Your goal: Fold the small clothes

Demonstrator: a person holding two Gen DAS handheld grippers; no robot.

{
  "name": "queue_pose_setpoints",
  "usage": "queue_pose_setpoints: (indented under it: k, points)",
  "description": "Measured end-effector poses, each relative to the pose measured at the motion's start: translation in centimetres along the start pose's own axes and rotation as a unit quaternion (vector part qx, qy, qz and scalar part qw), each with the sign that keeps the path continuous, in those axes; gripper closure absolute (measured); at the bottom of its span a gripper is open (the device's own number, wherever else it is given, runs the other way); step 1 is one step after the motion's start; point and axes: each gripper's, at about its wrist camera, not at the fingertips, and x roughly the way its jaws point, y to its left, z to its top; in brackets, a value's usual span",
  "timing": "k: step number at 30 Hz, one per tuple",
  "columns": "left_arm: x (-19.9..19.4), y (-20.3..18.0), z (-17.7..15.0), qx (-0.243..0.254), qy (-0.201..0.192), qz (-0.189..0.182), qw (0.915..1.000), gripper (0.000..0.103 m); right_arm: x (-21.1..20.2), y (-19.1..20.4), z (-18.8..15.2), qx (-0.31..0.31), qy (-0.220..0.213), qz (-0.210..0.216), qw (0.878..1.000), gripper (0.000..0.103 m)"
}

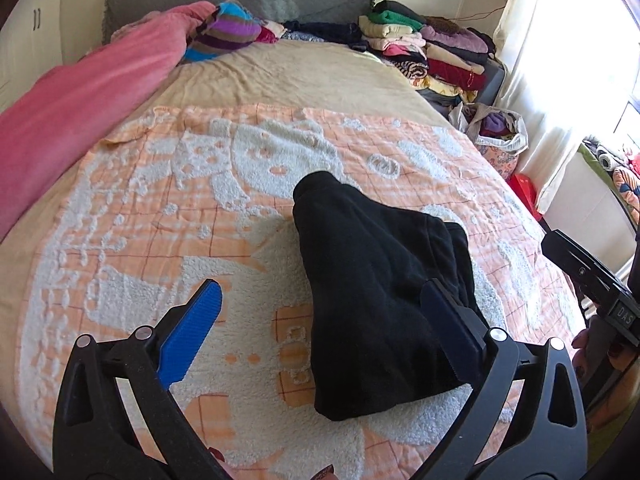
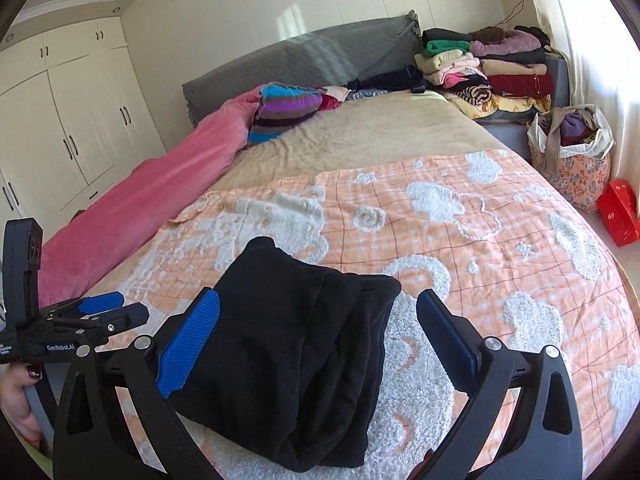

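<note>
the black garment [image 1: 376,300] is seen lying in a partly folded bundle on the orange-and-white blanket [image 1: 160,208] of the bed, in the lower middle of both frames. its long axis is judged to run from the near edge of the bed away toward the headboard, narrowing at the far end.

in the left wrist view the left hand-held gripper [image 1: 324,320] is spread wide, nothing held; the garment lies toward the lower right of that frame, against the right-hand finger, while the left-hand finger stands apart over bare blanket.

in the right wrist view the right hand-held gripper [image 2: 320,328] is likewise spread wide and empty, and the garment [image 2: 288,340] fills the gap from the left-hand finger toward the centre. the right one is judged better centred on it; the left is seen low at the left edge of that frame.
</note>
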Motion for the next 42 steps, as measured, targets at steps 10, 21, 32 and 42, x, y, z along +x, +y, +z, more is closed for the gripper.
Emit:
queue_pose_setpoints:
  k: [10,21,32,42]
  points:
    - [-4.9,0.5,-1.0,0.000,-0.033,0.021,0.9992,0.010,-5.0,1.7,-0.8,-0.013,-0.019,0.003,1.000,0.005]
    - [-8.7,0.9,-3.2,-0.003,-0.044,0.023,0.9987,0.010,-9.9,3.1,-2.7,-0.014,-0.020,-0.011,1.000,0.005]
    - [-11.1,0.5,-5.6,0.003,-0.043,0.022,0.9988,0.009,-14.3,4.5,-4.9,-0.033,-0.021,-0.030,0.999,0.005]
    - [-12.8,0.0,-7.4,0.008,-0.059,0.023,0.9979,0.009,-16.0,6.5,-6.0,-0.055,-0.049,-0.032,0.997,0.005]
